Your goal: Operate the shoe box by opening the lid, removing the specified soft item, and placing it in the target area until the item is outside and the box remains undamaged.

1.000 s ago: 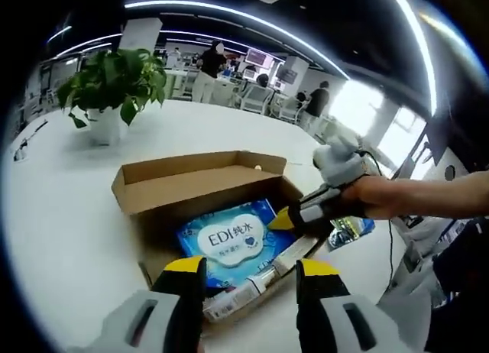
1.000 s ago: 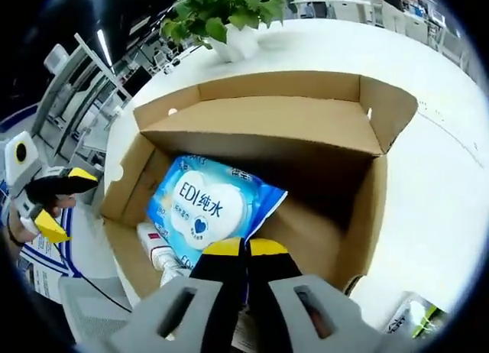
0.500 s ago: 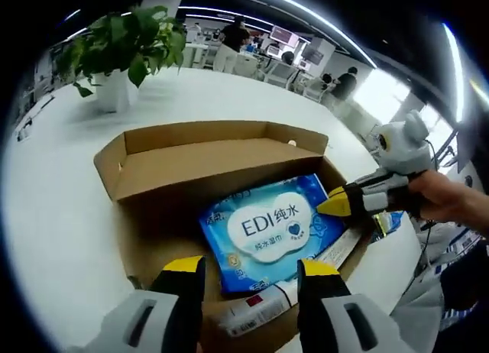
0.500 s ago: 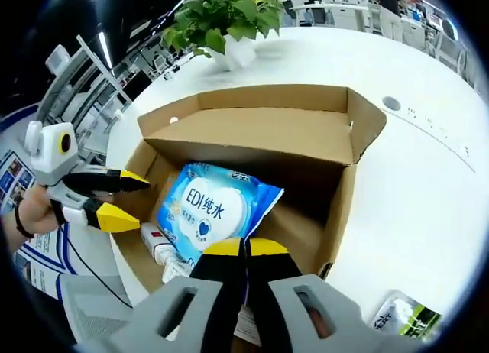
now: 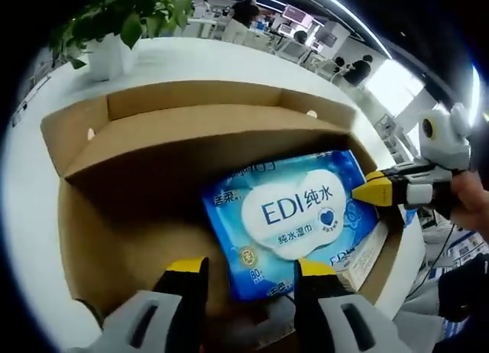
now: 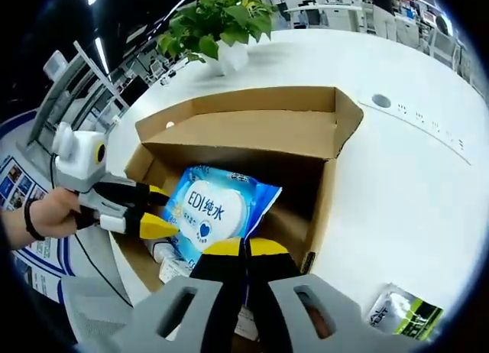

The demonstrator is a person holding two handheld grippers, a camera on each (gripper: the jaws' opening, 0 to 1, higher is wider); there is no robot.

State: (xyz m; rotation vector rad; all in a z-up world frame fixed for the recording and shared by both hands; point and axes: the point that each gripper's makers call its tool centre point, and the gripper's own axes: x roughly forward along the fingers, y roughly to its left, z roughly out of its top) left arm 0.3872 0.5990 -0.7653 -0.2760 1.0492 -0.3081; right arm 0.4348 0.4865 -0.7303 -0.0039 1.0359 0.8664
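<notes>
Cardboard box (image 6: 252, 127) open on white tabletop (image 6: 412, 185), blue wipes pack (image 5: 294, 219) inside, right gripper (image 6: 244, 250) jaws pressed together on pack edge, left gripper (image 5: 243, 267) jaws spread above it.

white box (image 5: 365, 255) | mostly hidden under wipes pack (image 5: 294, 219)

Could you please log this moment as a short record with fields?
box: cardboard shoe box, lid open
item: blue EDI wet-wipes pack inside the box
left claw: left gripper open, over the pack's near edge
right claw: right gripper shut on the pack's corner
surroundings: white table, potted plant, small green packet
</notes>
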